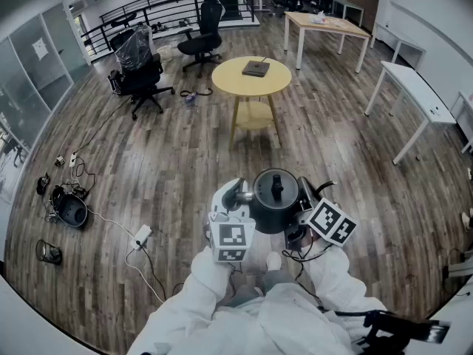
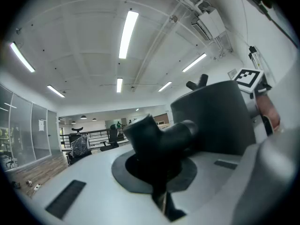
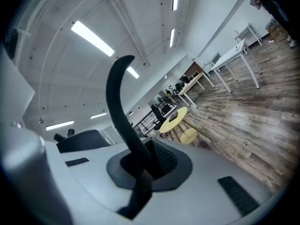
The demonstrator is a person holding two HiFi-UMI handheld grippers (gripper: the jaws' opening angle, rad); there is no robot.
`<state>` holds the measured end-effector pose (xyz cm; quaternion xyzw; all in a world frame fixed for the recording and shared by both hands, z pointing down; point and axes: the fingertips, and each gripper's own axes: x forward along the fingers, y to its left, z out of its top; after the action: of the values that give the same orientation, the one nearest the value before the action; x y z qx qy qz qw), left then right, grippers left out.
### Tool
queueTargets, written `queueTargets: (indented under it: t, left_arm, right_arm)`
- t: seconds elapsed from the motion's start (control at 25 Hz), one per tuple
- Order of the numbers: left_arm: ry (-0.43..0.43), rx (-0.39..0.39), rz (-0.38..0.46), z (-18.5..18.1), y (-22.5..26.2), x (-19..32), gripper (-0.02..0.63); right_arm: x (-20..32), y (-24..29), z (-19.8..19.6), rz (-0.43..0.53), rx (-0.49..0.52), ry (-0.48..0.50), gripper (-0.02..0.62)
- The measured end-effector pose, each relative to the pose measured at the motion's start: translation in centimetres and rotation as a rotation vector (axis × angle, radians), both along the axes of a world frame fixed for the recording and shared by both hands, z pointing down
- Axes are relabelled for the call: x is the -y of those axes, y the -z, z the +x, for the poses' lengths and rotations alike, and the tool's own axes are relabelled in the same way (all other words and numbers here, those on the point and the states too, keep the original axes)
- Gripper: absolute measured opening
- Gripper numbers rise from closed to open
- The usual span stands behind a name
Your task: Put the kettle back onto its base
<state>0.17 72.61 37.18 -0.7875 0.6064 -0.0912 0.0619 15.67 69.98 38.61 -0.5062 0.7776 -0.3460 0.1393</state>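
While held over floor (image 1: 148, 161), well apart from base (image 1: 256, 69) on yellow surface (image 1: 229, 78), hangs kettle (image 1: 275, 198) between both closed claws: left claw (image 1: 238, 197) on what seems its spout (image 2: 159, 139), right claw (image 1: 304, 198) on its handle (image 3: 119, 102).

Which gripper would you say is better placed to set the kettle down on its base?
Probably the right gripper: it holds the kettle by its handle, while the left gripper only pinches the spout.

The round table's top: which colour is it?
Yellow; the round table shows best in the head view.
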Motion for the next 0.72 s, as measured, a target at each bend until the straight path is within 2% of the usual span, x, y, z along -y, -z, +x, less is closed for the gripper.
queueTargets:
  t: [0.44,0.72]
  left_arm:
    - [0.006,0.005,-0.002,-0.8,-1.3,5.0,-0.003]
    - [0.018,0.003,-0.005,-0.6,-1.3,10.9,-0.003]
  right_arm:
    - [5.0,-1.4,-0.8,-0.002,0.005,0.006,0.012]
    - [11.2,-1.5,-0.7,-0.007,0.004,0.021,0.012]
